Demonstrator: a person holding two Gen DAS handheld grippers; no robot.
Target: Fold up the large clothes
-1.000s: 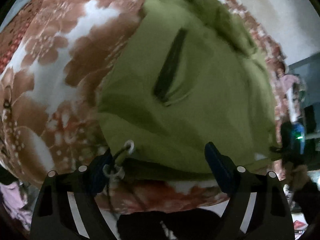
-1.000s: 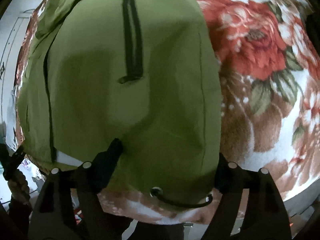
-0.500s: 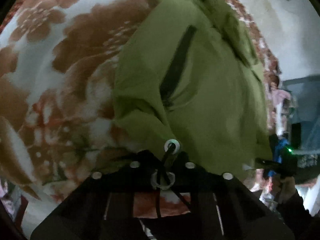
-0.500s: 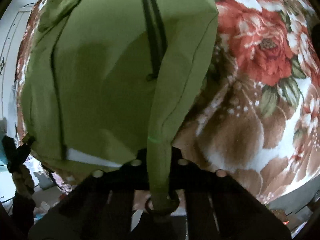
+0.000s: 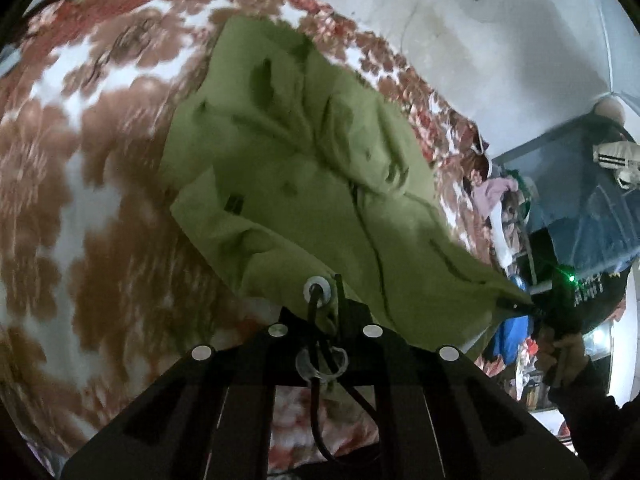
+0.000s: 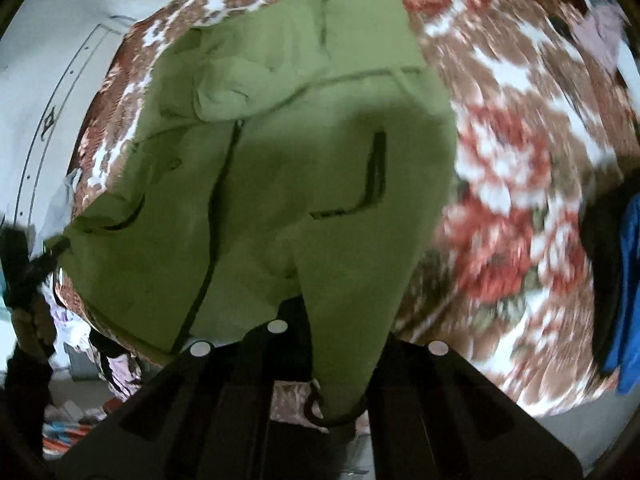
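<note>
A large olive-green jacket [image 5: 304, 184] with black zips lies on a floral bedspread [image 5: 80, 168]. My left gripper [image 5: 324, 320] is shut on the jacket's hem corner by the drawstring eyelet [image 5: 317, 290] and holds it raised. My right gripper [image 6: 340, 344] is shut on the other hem corner of the jacket [image 6: 304, 168], whose cloth runs down between the fingers with a black cord loop below. The hem is lifted off the bed in both views; the hood end rests on the bed at the far side. Each view shows the other gripper at the jacket's far corner.
The red, brown and white bedspread [image 6: 520, 184] surrounds the jacket. A white wall [image 5: 500, 32] stands beyond the bed. Cluttered clothes and shelves [image 5: 520, 208] are at the right of the left wrist view. A blue cloth [image 6: 628, 288] lies at the bed's right edge.
Both grippers went from open to shut on the jacket's hem corners, then lifted them up and back. The hem has risen off the bed and the view has widened.
</note>
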